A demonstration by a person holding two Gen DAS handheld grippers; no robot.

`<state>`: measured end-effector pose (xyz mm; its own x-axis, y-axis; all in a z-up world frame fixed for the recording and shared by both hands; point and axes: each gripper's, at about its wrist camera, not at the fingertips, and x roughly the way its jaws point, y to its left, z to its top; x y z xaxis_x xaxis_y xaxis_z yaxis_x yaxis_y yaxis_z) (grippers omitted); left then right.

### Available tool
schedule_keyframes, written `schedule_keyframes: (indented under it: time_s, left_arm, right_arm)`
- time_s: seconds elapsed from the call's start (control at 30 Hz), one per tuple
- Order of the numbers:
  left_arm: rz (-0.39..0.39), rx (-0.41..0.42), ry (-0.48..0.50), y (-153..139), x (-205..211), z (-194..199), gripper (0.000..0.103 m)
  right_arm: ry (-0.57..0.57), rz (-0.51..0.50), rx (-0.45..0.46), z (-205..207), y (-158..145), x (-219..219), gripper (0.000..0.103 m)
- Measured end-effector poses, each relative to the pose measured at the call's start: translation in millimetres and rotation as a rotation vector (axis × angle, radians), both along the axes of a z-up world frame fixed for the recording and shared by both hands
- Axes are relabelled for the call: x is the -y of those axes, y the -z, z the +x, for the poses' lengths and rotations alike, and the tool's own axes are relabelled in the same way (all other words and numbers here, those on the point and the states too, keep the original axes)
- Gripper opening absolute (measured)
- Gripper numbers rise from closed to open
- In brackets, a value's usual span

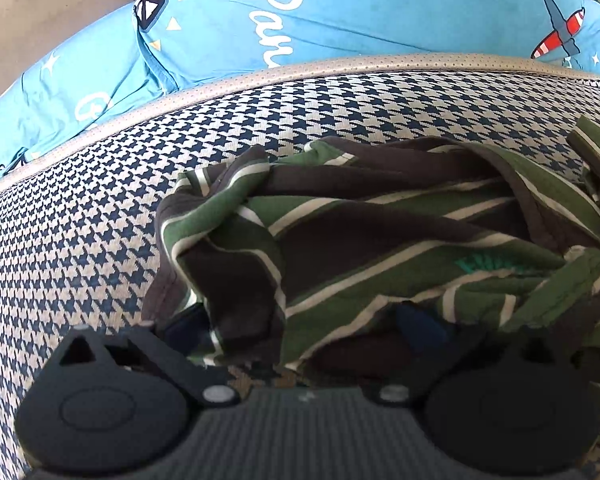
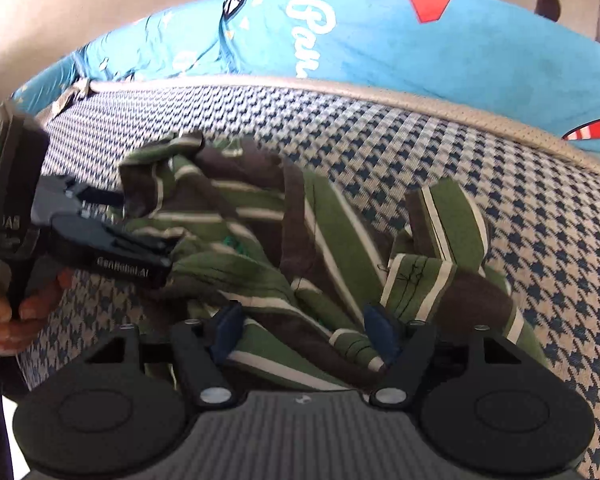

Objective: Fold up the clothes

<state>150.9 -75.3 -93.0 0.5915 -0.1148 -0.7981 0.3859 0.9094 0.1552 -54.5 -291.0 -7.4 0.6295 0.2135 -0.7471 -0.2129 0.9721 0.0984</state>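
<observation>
A crumpled shirt point(image 1: 372, 240) with green, brown and white stripes lies on a blue-and-white houndstooth mat point(image 1: 80, 220). My left gripper point(image 1: 300, 328) is open at the shirt's near edge. Cloth drapes over and between its blue pads point(image 1: 420, 328). In the right wrist view the shirt point(image 2: 260, 240) fills the middle of the mat point(image 2: 520, 200). My right gripper point(image 2: 304, 332) is open, with a bunched fold lying between its blue pads point(image 2: 228, 332). The left gripper point(image 2: 144, 228) reaches into the shirt's left side, held by a hand point(image 2: 4, 312).
Beyond the mat's beige border point(image 1: 340, 66) lies blue bedding point(image 1: 360, 12) printed with white lettering and aeroplanes. A pale wall point(image 2: 80, 8) stands behind. Bare mat shows left of the shirt in the left wrist view and right of it point(image 2: 560, 260) in the right wrist view.
</observation>
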Motion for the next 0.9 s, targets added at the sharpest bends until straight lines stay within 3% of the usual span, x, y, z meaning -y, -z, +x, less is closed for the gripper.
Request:
schedule_keyframes:
  time_s: [0.17, 0.3, 0.53, 0.73, 0.9]
  left_arm:
    - [-0.039, -0.039, -0.022, 0.9, 0.1, -7.7, 0.103]
    - [-0.067, -0.069, -0.037, 1.9, 3.3, -16.6, 0.103]
    - [-0.066, -0.073, -0.036, 0.9, 17.9, -38.9, 0.103]
    - [-0.064, -0.078, -0.038, -4.3, 17.0, -18.3, 0.103]
    - [-0.063, -0.081, -0.044, -4.5, 20.4, -20.1, 0.103]
  right_arm:
    - [0.078, 0.000, 0.068, 8.9, -4.1, -2.9, 0.067]
    - [0.117, -0.008, 0.051, 23.4, 5.1, -6.2, 0.053]
    - [0.066, -0.064, -0.002, 33.8, 18.9, -16.2, 0.052]
    - [0.067, -0.125, 0.007, 34.1, 23.2, -16.6, 0.050]
    - [0.099, -0.169, 0.039, 38.7, 18.7, -16.1, 0.020]
